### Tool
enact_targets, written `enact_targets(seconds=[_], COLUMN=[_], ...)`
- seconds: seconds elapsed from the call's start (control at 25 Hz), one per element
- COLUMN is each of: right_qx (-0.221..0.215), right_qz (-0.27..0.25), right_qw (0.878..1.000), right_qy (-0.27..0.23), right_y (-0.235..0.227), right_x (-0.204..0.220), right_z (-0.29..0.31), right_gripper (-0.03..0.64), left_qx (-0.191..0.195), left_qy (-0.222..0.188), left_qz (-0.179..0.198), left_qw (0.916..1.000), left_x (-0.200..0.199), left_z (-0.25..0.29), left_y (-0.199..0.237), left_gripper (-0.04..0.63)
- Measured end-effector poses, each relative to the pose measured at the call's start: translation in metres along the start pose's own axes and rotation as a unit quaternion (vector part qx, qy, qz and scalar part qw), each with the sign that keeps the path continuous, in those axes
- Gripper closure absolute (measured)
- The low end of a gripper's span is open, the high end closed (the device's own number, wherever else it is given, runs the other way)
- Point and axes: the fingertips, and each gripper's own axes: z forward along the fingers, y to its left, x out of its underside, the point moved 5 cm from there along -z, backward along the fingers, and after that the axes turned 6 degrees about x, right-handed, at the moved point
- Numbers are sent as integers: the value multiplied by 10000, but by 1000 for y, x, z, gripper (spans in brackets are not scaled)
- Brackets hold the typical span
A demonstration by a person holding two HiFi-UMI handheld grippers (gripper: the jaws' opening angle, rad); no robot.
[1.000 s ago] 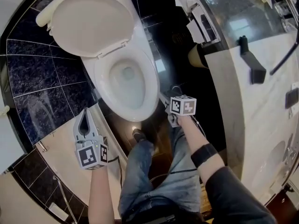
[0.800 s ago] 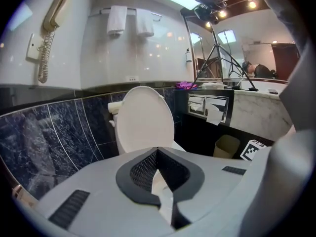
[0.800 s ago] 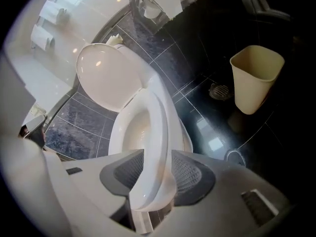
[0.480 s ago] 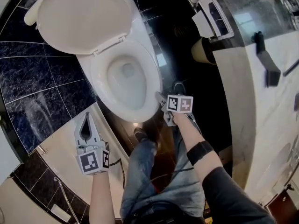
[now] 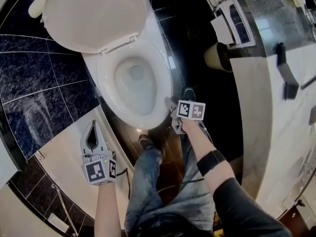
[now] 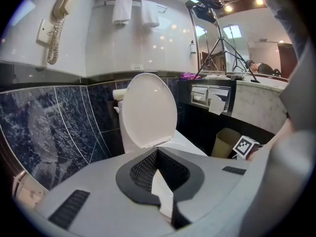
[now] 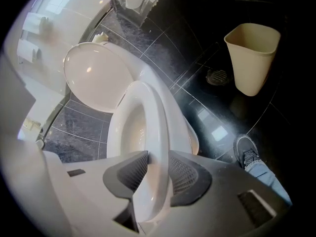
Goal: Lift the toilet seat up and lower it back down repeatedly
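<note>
We see bathroom: dark blue marbled wall tiles [image 5: 34, 83], glossy black floor [image 7: 192, 78], pale stone counter [image 5: 276, 132]. Beige bin [image 7: 252, 58] stands on floor near toilet. Wall phone [image 6: 59, 23] and two towels [image 6: 133, 11] hang above tiles. Lid [image 5: 94, 14] upright; seat [image 7: 150, 127] down on bowl. Right gripper [image 7: 158, 158]: jaws have just been closing, now clamped on seat's front rim. Left gripper [image 5: 93, 124] hangs apart from toilet, fingers together, nothing between. We note black-and-white square markers on cube [image 5: 191, 109].
</note>
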Motion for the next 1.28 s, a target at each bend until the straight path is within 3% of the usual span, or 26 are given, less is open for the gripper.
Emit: enact_targets(seconds=[0.4,0.8,1.08,1.28], right_qx=[-148,-345,-455,-476], right_qz=[286,210,106,-5], right_qw=[9995,9990,9984,9983], right_qy=[-11,176,328,348], right_y=[3,52,104,136], right_x=[-4,-29,-67,-95], right_z=[-10,-71,-120,-143], right_gripper=[488,495,494,492], left_qx=[79,63,23,88], left_qy=[64,-20,357,855], left_qz=[-14,-68,-265,-499], left_qw=[9999,10000,9990,9950], left_x=[4,-31,-49,-26], left_z=[4,-23,-67,-91], left_y=[-9,-18,-38,-59], left_gripper=[595,595,595,595])
